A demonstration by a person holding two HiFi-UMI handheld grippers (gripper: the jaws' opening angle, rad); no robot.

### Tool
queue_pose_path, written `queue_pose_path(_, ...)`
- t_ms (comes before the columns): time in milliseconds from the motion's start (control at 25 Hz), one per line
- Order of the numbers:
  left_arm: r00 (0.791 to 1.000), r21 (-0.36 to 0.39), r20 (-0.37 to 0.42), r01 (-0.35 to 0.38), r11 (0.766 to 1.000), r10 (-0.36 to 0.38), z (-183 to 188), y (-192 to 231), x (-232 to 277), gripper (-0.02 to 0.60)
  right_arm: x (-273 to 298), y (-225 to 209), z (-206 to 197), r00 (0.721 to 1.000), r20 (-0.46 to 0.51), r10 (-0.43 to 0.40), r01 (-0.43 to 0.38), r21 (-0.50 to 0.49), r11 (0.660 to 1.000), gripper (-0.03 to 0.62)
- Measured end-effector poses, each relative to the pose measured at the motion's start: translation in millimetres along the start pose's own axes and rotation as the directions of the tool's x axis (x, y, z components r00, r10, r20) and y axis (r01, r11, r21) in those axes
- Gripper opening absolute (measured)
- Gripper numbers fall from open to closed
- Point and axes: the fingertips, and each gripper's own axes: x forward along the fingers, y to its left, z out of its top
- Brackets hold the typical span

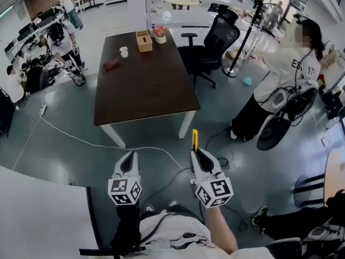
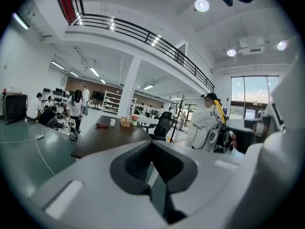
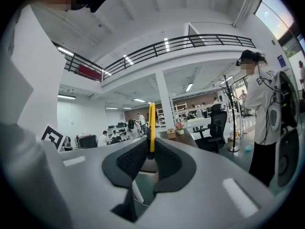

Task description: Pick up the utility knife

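A yellow utility knife (image 1: 194, 139) sticks up and forward out of my right gripper (image 1: 197, 151), which is shut on its lower end. In the right gripper view the knife (image 3: 151, 125) stands upright between the dark pads (image 3: 164, 161), and the right gripper (image 3: 150, 148) points nearly level across the room. My left gripper (image 1: 129, 156) hangs beside it to the left, over the grey floor, jaws together and empty. The left gripper view shows the left gripper (image 2: 152, 144) with its tips meeting and nothing between them.
A dark brown table (image 1: 145, 85) stands ahead with a tissue box (image 1: 144, 41), a white cup (image 1: 124, 52) and a small red object (image 1: 110, 65). A black office chair (image 1: 215, 42) is behind it. A person (image 1: 285, 85) stands at right. A white cable (image 1: 81, 139) crosses the floor.
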Motion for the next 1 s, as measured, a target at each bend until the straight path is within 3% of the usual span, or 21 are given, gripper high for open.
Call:
queue_pose_path(200,0.995,0.109,0.094,-0.042,0.993,0.032,32.2,7.1,-13.5,-0.003,11.0,20.9,23.1,0.997,0.066,0.032,-0.029,-0.052,0.998,0.051)
queue_pose_path(400,0.984,0.208,0.176,-0.053,0.977,0.016,59.1,-3.3,-21.3,-0.003,22.6,43.4,26.6,0.994,0.096,0.061,-0.051,-0.097,0.994,0.051)
queue_pose_path(1000,0.978,0.229,0.205,-0.08,0.97,0.032,74.8,1.6,-27.6,-0.003,31.6,63.7,31.3,0.991,0.11,0.075,-0.062,-0.114,0.992,0.05)
